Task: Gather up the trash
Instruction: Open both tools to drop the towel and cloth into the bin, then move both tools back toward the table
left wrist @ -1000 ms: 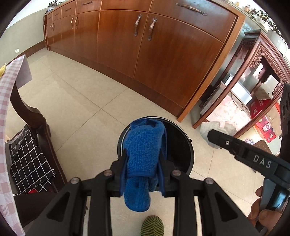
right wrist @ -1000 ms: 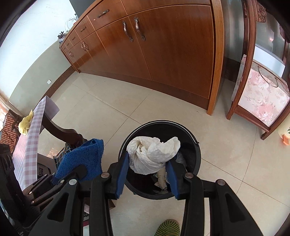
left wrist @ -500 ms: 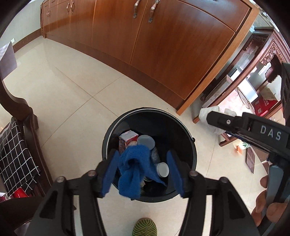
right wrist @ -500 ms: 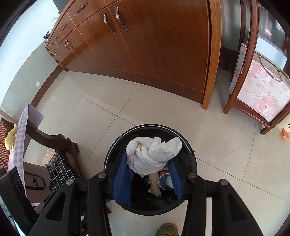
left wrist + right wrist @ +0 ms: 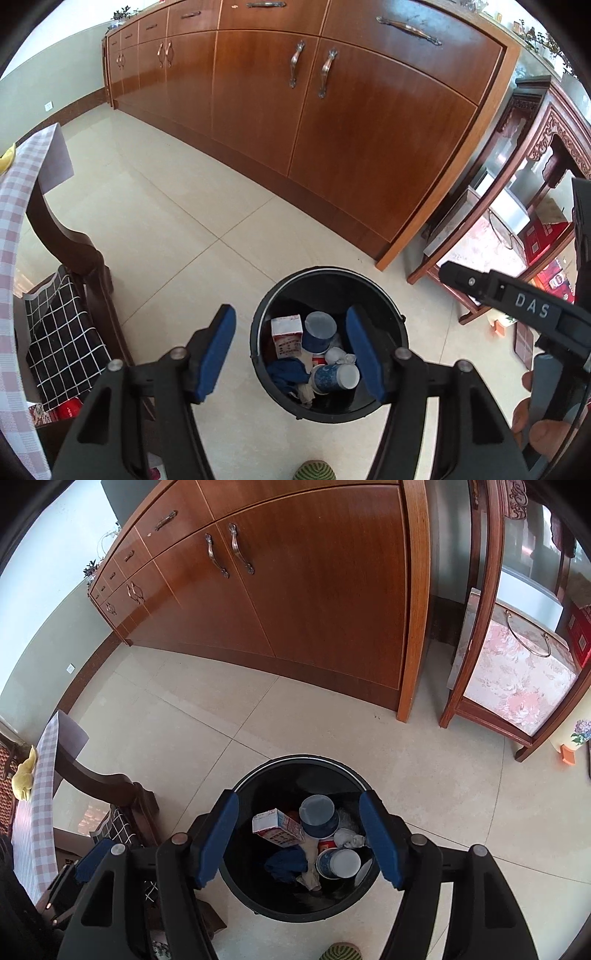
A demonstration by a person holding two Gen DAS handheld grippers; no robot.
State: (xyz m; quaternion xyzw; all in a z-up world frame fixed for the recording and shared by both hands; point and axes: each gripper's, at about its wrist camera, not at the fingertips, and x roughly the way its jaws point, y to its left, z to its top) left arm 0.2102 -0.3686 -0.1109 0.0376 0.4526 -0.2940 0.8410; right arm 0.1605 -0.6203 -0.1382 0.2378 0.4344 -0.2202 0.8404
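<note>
A black round trash bin (image 5: 327,268) (image 5: 295,757) stands on the tiled floor below both grippers. Inside lie a blue cloth (image 5: 289,372) (image 5: 286,864), a crumpled white paper (image 5: 340,356) (image 5: 350,838), paper cups and a small carton (image 5: 286,331) (image 5: 275,825). My left gripper (image 5: 291,352) hangs open above the bin's left side, nothing between its blue pads. My right gripper (image 5: 299,838) is over the bin with its jaws opening and nothing between them. One of its black fingers (image 5: 495,291) shows at the right of the left wrist view.
A long wooden cabinet (image 5: 332,129) runs behind the bin. A dark chair with a checked cushion (image 5: 62,343) and a table with a checked cloth (image 5: 14,206) stand on the left. A carved side table holding a flowered box (image 5: 517,675) is on the right. A striped shoe tip (image 5: 314,472) is below.
Both grippers opened. The blue cloth dropped out of the left one and the white paper out of the right one; both now lie in the bin.
</note>
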